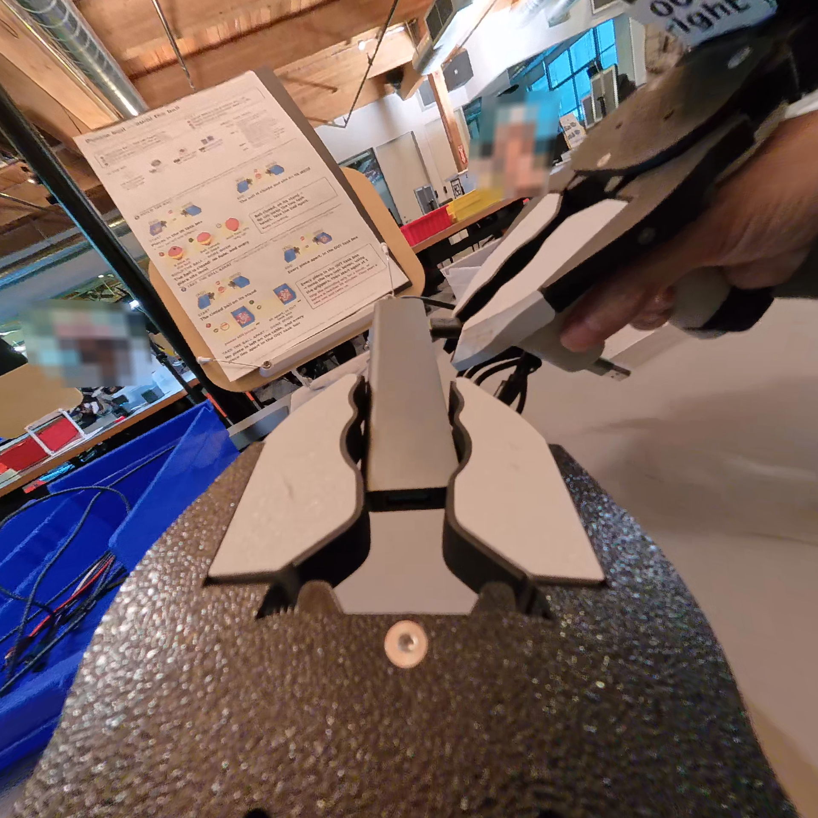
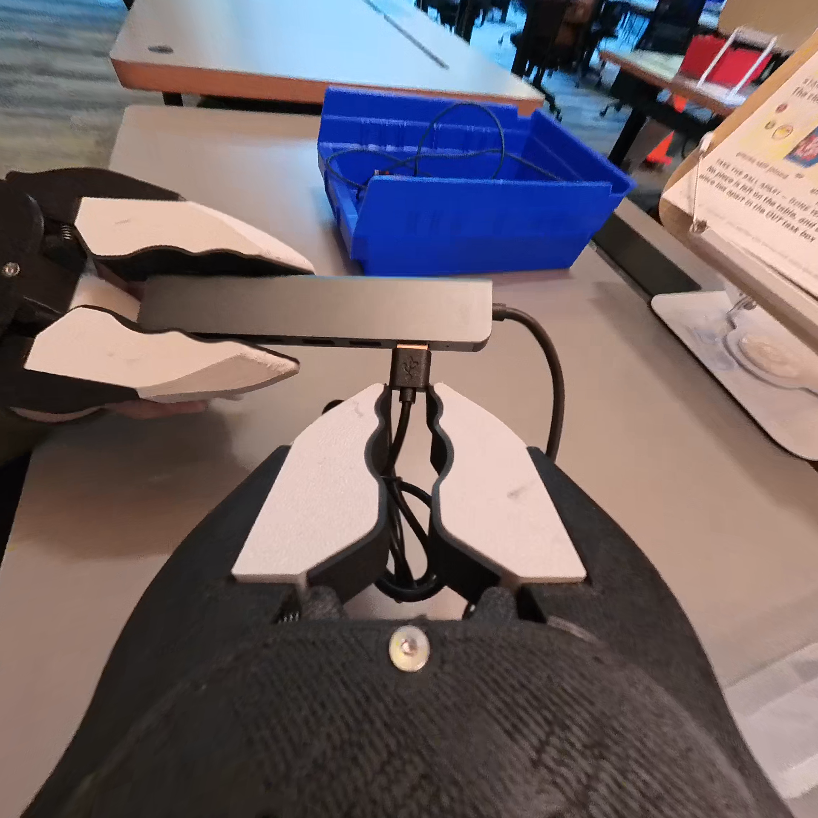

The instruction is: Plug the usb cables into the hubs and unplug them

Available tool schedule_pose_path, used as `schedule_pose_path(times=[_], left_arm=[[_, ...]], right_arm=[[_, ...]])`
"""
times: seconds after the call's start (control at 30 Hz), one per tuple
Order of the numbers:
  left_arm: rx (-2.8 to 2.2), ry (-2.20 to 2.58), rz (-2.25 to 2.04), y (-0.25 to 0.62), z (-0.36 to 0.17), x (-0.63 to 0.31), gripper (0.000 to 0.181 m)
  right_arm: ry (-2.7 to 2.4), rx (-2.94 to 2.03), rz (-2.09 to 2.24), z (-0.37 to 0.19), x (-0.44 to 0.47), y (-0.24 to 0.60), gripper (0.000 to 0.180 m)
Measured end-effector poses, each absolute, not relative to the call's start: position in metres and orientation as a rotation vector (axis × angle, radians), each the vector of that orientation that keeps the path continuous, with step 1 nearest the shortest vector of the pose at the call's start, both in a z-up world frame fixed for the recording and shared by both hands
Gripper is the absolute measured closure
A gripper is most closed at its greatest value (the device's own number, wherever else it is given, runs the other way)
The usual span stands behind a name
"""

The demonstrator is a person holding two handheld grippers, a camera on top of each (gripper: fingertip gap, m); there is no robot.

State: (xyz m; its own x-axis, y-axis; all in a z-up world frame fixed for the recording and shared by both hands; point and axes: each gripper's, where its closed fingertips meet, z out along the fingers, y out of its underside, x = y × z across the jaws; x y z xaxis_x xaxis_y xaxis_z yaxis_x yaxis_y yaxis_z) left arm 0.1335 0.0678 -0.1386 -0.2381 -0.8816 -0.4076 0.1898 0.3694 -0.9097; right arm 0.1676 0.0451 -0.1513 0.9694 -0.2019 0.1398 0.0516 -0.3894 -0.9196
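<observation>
L gripper (image 2: 296,310) is clenching one end of the grey hub (image 2: 318,312), holding it above the worktop (image 2: 221,177) w/ its long axis running across the right wrist view, port edge facing the R gripper (image 2: 408,389). R jaws are closed on the black cable just behind the usb plug (image 2: 410,365), whose metal tip is sitting at the port nearest the hub's far end; can't tell whether it's fully seated.

Key relation: plug axis is square to the hub's long axis, straight ahead of the R jaws, so the coming push or pull is probably running along the R gripper's own line while L braces. The hub's own lead (image 2: 549,380) is curving off the far end. More cables are lying in the blue bin (image 2: 482,221) toward the worktop's far edge; instruction sheet on a stand (image 2: 752,177) is standing at the right edge.
</observation>
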Motion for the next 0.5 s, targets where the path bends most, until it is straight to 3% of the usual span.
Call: schedule_pose_path(times=[0.07,0.2,0.5], left_arm=[[-0.656,1.442,-1.143,0.070,-0.132,0.134,0.146],[-0.776,1.395,-1.247,0.082,-0.122,0.137,0.146],[-1.015,1.273,-1.481,0.094,-0.119,0.137,0.146]], right_arm=[[0.095,-1.881,-0.296,-0.144,0.169,0.048,0.164],[0.100,-1.726,-0.399,-0.127,0.177,0.050,0.143],[0.186,-1.466,-0.427,-0.105,0.174,0.058,0.142]])
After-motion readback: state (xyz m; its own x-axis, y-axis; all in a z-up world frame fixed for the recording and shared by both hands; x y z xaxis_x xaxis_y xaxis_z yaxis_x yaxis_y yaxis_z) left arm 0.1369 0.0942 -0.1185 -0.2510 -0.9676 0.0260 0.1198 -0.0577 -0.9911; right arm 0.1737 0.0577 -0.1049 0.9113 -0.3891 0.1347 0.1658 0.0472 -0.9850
